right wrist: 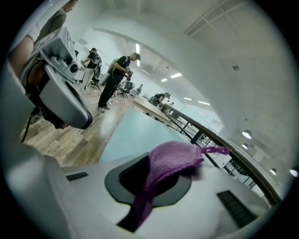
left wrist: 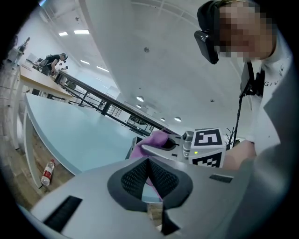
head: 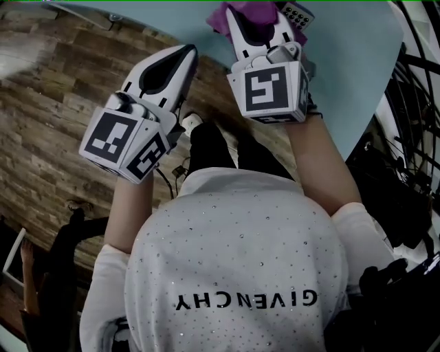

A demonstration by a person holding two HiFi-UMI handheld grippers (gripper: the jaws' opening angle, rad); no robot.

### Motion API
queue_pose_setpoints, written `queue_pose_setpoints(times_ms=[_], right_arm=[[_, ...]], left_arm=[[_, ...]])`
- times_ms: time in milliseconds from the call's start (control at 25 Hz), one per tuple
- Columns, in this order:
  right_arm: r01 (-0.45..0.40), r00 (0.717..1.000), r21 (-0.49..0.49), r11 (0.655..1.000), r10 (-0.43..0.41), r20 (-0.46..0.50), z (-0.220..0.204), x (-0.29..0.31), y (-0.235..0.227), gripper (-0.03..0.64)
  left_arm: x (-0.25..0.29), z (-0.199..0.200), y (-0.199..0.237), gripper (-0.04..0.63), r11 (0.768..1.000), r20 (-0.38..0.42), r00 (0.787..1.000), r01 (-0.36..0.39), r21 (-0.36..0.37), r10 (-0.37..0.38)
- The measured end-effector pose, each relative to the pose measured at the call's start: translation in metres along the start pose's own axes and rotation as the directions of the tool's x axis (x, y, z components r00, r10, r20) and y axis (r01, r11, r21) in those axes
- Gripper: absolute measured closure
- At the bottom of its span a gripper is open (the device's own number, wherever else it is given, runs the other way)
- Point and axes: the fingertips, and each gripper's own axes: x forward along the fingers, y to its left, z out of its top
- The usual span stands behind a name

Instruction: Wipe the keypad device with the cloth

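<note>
My right gripper (head: 253,15) is shut on a purple cloth (head: 242,12), which bunches over its tips above the pale blue table (head: 344,62). In the right gripper view the cloth (right wrist: 172,161) is pinched between the jaws and drapes down over them. The keypad device (head: 298,14), grey with dark keys, lies just right of the cloth at the top edge, partly hidden. My left gripper (head: 184,53) hangs over the wooden floor left of the table, shut with nothing in it; its pads (left wrist: 140,176) meet in a line. The left gripper view also shows the cloth (left wrist: 152,141).
The table's curved edge (head: 206,58) runs between the two grippers. A bottle (left wrist: 46,172) lies on the floor by the table. Black equipment and cables (head: 405,179) crowd the right side. People (right wrist: 114,77) stand far off in the room.
</note>
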Motion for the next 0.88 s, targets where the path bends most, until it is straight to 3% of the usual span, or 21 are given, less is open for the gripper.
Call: queue_pose_setpoints(times_ms=[200, 440, 880], right_arm=[[0.058, 0.996, 0.025, 0.998, -0.056, -0.073, -0.02, 0.012, -0.011, 0.597], [0.157, 0.98, 0.033, 0.987, -0.151, -0.131, -0.051, -0.016, -0.037, 0.597], [0.245, 0.946, 0.072, 0.967, -0.222, -0.236, -0.108, -0.055, -0.056, 0.597]], left_arm=[[-0.007, -0.001, 0.013, 0.595, 1.0, -0.005, 1.0, -0.017, -0.01, 0.017], [-0.006, -0.015, 0.011, 0.595, 1.0, -0.051, 0.999, 0.007, -0.013, -0.008], [0.013, -0.015, 0.002, 0.595, 0.998, -0.049, 0.998, 0.047, -0.032, -0.049]])
